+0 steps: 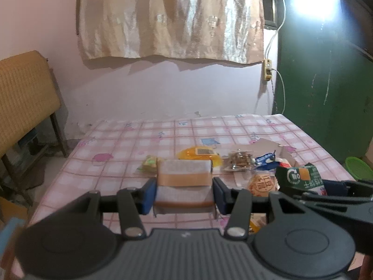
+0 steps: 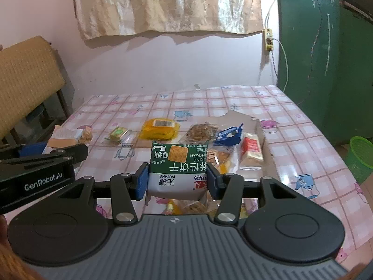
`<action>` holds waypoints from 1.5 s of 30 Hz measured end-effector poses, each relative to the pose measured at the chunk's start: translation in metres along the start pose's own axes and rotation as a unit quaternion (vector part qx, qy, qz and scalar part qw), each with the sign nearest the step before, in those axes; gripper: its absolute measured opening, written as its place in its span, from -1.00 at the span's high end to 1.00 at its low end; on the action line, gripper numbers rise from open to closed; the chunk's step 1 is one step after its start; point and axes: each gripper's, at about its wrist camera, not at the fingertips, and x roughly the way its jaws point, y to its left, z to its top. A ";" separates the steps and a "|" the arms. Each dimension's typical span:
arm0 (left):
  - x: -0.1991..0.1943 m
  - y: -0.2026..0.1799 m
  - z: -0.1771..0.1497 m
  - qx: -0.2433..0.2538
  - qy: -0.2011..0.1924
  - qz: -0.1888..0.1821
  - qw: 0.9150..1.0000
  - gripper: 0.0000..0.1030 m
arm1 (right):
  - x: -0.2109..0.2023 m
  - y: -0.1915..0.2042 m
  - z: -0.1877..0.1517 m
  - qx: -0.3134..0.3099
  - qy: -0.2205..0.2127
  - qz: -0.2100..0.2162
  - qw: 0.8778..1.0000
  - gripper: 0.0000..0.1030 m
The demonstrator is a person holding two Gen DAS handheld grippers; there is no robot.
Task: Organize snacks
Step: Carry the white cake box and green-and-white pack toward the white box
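While left tongs (image 1: pixel 184 193) pinch a tan wafer pack (image 1: pixel 184 175) and right tongs (image 2: pixel 177 179) clamp the green biscuit packet (image 2: pixel 178 170), both aloft, loose snacks (image 2: pixel 160 129) at twelve o'clock on the bench (image 2: pixel 303 144) look unsorted.

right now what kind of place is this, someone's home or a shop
Most likely a room in a home. The table wears a pink checked cartoon cloth, a shiny curtain hangs on the pink wall, a woven-back chair stands at the left, and a power strip hangs beside a green door.
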 end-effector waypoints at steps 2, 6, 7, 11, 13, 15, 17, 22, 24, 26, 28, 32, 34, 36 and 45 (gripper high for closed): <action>0.000 -0.003 0.001 0.002 -0.001 -0.005 1.000 0.04 | -0.004 -0.004 0.001 0.004 -0.003 -0.003 1.000 -0.21; -0.001 -0.011 0.003 0.008 -0.003 -0.014 1.000 0.04 | -0.013 -0.012 0.001 0.009 -0.008 -0.011 1.000 -0.21; -0.001 -0.013 0.003 0.009 -0.003 -0.017 1.000 0.04 | -0.014 -0.014 0.001 0.011 -0.009 -0.013 1.000 -0.21; 0.001 -0.022 0.005 0.015 -0.003 -0.026 1.000 0.04 | -0.022 -0.023 -0.001 0.019 -0.013 -0.020 1.000 -0.21; 0.002 -0.028 0.006 0.019 -0.002 -0.032 0.999 0.04 | -0.025 -0.026 -0.001 0.021 -0.013 -0.025 0.999 -0.21; 0.004 -0.033 0.006 0.022 -0.001 -0.038 0.999 0.04 | -0.027 -0.029 -0.002 0.024 -0.014 -0.031 0.999 -0.21; 0.006 -0.039 0.007 0.025 0.000 -0.043 0.999 0.04 | -0.028 -0.035 -0.002 0.030 -0.014 -0.034 0.999 -0.21; 0.012 -0.050 0.008 0.027 0.005 -0.062 0.998 0.04 | -0.031 -0.046 -0.004 0.040 -0.015 -0.047 0.998 -0.21; 0.014 -0.055 0.009 0.029 0.005 -0.067 0.997 0.04 | -0.031 -0.051 -0.004 0.045 -0.015 -0.053 0.997 -0.21; 0.017 -0.059 0.009 0.031 0.007 -0.071 0.997 0.04 | -0.032 -0.056 -0.004 0.050 -0.015 -0.057 0.997 -0.21; 0.020 -0.063 0.009 0.031 0.009 -0.075 0.997 0.04 | -0.032 -0.062 -0.005 0.054 -0.015 -0.061 0.997 -0.21; 0.026 -0.069 0.009 0.032 0.015 -0.082 0.996 0.04 | -0.033 -0.073 -0.006 0.064 -0.015 -0.070 0.995 -0.21; 0.029 -0.071 0.008 0.031 0.018 -0.088 0.995 0.04 | -0.033 -0.079 -0.007 0.067 -0.012 -0.074 0.995 -0.21; 0.032 -0.075 0.008 0.032 0.020 -0.091 0.995 0.04 | -0.032 -0.080 -0.007 0.068 -0.010 -0.076 0.995 -0.21; 0.047 -0.086 0.013 0.036 0.027 -0.100 0.994 0.04 | -0.017 -0.086 -0.005 0.071 0.002 -0.076 0.995 -0.22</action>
